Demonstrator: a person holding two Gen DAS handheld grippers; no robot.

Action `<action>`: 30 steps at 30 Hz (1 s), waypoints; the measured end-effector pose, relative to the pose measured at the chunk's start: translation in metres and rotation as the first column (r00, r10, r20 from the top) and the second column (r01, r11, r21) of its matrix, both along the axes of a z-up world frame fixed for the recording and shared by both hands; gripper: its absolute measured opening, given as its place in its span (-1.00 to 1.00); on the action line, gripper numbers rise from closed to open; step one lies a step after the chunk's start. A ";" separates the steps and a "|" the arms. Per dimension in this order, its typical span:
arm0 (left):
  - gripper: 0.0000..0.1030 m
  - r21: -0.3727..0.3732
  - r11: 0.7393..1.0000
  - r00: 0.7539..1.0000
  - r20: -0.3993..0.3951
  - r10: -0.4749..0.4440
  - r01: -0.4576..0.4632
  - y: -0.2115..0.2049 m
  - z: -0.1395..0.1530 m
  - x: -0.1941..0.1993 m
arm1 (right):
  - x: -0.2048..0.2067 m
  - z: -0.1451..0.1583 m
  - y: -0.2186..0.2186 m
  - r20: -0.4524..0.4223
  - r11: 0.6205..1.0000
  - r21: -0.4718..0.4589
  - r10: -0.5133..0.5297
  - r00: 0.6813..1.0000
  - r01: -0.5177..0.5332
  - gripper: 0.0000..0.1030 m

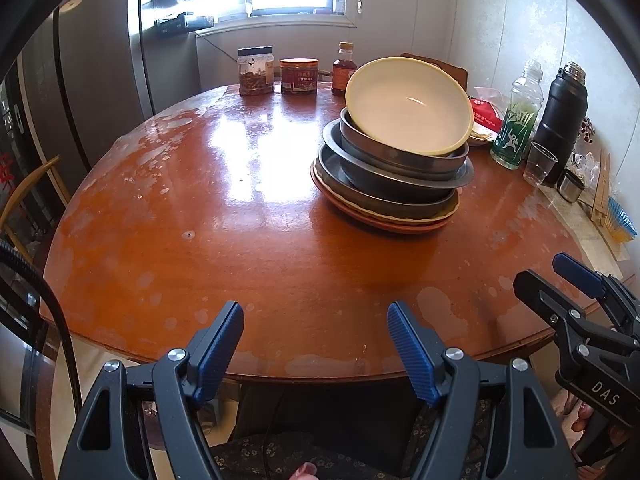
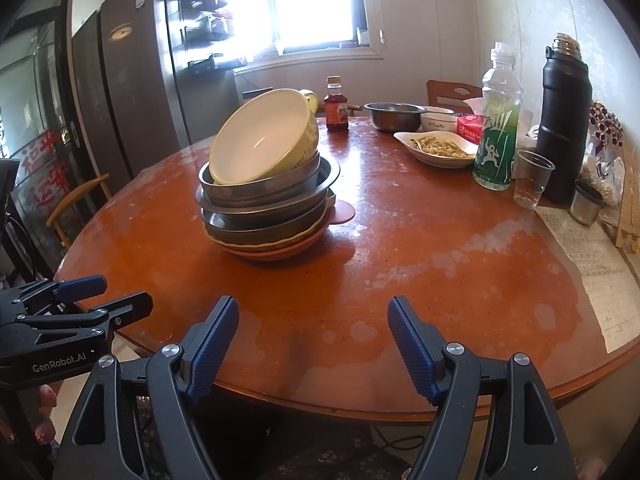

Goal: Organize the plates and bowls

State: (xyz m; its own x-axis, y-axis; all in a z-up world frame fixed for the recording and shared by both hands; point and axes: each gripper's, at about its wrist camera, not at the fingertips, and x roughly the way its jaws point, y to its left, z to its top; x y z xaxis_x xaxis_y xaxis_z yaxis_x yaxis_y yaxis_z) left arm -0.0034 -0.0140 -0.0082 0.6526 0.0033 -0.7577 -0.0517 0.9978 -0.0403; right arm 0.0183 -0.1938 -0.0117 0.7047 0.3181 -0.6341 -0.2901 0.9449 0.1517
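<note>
A stack of dishes stands on the round wooden table [image 1: 200, 220]. A cream bowl [image 1: 408, 106] lies tilted on top of several grey metal bowls [image 1: 396, 168], which rest on yellow and orange plates [image 1: 384, 220]. The same stack shows in the right wrist view, with the cream bowl [image 2: 264, 138] and the metal bowls [image 2: 268, 204]. My left gripper [image 1: 316, 340] is open and empty at the near table edge. My right gripper [image 2: 314, 336] is open and empty beside it, and also shows in the left wrist view [image 1: 560, 276].
At the back are two jars [image 1: 256, 72], a sauce bottle [image 2: 336, 106], a metal bowl [image 2: 394, 116], a white bowl [image 2: 438, 122] and a dish of food [image 2: 436, 148]. At the right are a green bottle [image 2: 496, 128], black flask [image 2: 564, 120], plastic cup [image 2: 532, 180] and paper [image 2: 592, 268].
</note>
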 end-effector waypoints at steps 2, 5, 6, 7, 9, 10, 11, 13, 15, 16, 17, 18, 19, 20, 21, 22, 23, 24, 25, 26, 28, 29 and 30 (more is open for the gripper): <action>0.44 0.000 1.000 1.000 -0.001 0.001 -0.001 0.000 0.000 0.000 | 0.000 0.000 0.001 -0.001 1.000 -0.001 0.002 1.000 -0.002 0.51; 0.44 -0.001 1.000 1.000 -0.001 0.003 -0.003 0.001 0.000 -0.001 | -0.001 0.000 0.001 0.000 1.000 -0.001 0.002 1.000 -0.002 0.51; 0.44 -0.001 1.000 1.000 -0.002 0.004 -0.004 0.001 0.000 -0.001 | -0.001 0.000 0.001 -0.001 1.000 -0.002 0.001 1.000 -0.001 0.51; 0.44 -0.002 1.000 1.000 -0.002 0.002 -0.002 0.001 0.000 -0.001 | -0.001 0.000 0.001 0.000 1.000 -0.001 0.001 1.000 -0.001 0.51; 0.44 -0.001 1.000 1.000 -0.002 0.003 -0.003 0.001 0.000 -0.002 | -0.001 0.000 0.001 0.002 1.000 -0.001 0.000 1.000 0.000 0.51; 0.44 0.000 1.000 1.000 -0.002 0.002 -0.002 0.001 0.000 -0.002 | -0.001 0.000 0.001 0.003 1.000 0.000 0.000 1.000 0.000 0.51; 0.44 0.001 1.000 1.000 -0.003 0.003 -0.003 0.001 0.000 -0.003 | -0.002 0.000 0.001 0.003 1.000 0.002 0.001 1.000 -0.001 0.51; 0.44 0.000 1.000 1.000 -0.002 0.003 -0.003 0.001 0.000 -0.004 | -0.002 0.000 0.001 0.005 1.000 0.003 0.000 1.000 0.000 0.51; 0.44 -0.005 1.000 1.000 0.000 0.004 -0.004 0.002 0.000 -0.004 | -0.003 0.000 0.001 0.003 1.000 0.000 -0.001 1.000 0.001 0.51; 0.44 -0.006 1.000 1.000 0.000 0.005 -0.005 0.002 0.000 -0.004 | -0.003 0.001 0.001 0.004 1.000 0.000 0.000 1.000 0.000 0.51; 0.44 -0.008 1.000 1.000 0.001 0.008 -0.008 0.003 0.000 -0.004 | -0.003 0.001 0.001 0.005 1.000 0.000 0.000 1.000 0.000 0.51; 0.44 -0.009 1.000 1.000 0.002 0.008 -0.008 0.003 0.000 -0.004 | -0.003 0.001 0.001 0.005 1.000 -0.001 0.000 1.000 0.000 0.51; 0.44 -0.009 1.000 1.000 0.002 0.009 -0.009 0.004 0.000 -0.004 | -0.003 0.001 0.001 0.005 1.000 -0.001 -0.001 1.000 0.001 0.51; 0.44 -0.008 1.000 1.000 0.001 0.011 -0.011 0.003 0.000 -0.004 | -0.003 0.001 0.001 0.004 1.000 -0.001 -0.001 1.000 0.001 0.51; 0.44 -0.008 1.000 1.000 0.001 0.011 -0.011 0.004 0.000 -0.004 | -0.003 0.001 0.001 0.004 1.000 -0.002 0.000 1.000 0.000 0.51; 0.44 -0.010 1.000 1.000 0.000 0.012 -0.012 0.004 -0.001 -0.004 | -0.003 0.001 0.001 0.003 1.000 -0.003 0.000 1.000 0.000 0.51; 0.44 -0.011 1.000 1.000 -0.001 0.012 -0.012 0.004 -0.001 -0.004 | -0.003 0.001 0.002 0.003 1.000 -0.004 0.003 1.000 -0.003 0.51; 0.44 -0.010 1.000 1.000 -0.001 0.012 -0.012 0.004 -0.001 -0.004 | -0.003 0.001 0.002 0.003 1.000 -0.004 0.003 1.000 -0.003 0.51; 0.44 -0.010 1.000 1.000 -0.003 0.012 -0.012 0.004 -0.001 -0.004 | -0.003 0.001 0.002 0.004 1.000 -0.005 0.003 1.000 -0.003 0.51; 0.44 -0.010 1.000 1.000 -0.004 0.012 -0.012 0.005 -0.002 -0.004 | -0.003 0.001 0.002 0.005 1.000 -0.005 0.005 1.000 -0.005 0.51; 0.44 -0.007 1.000 1.000 -0.004 0.014 -0.014 0.005 -0.002 -0.004 | -0.002 0.000 0.003 0.001 1.000 -0.004 0.005 1.000 -0.005 0.51; 0.44 -0.005 1.000 1.000 -0.004 0.014 -0.014 0.005 -0.002 -0.004 | -0.002 -0.001 0.002 0.000 1.000 -0.002 0.005 1.000 -0.005 0.51; 0.44 -0.002 1.000 1.000 -0.005 0.016 -0.016 0.005 -0.002 -0.004 | -0.001 -0.001 0.002 -0.003 1.000 0.001 0.002 1.000 -0.002 0.51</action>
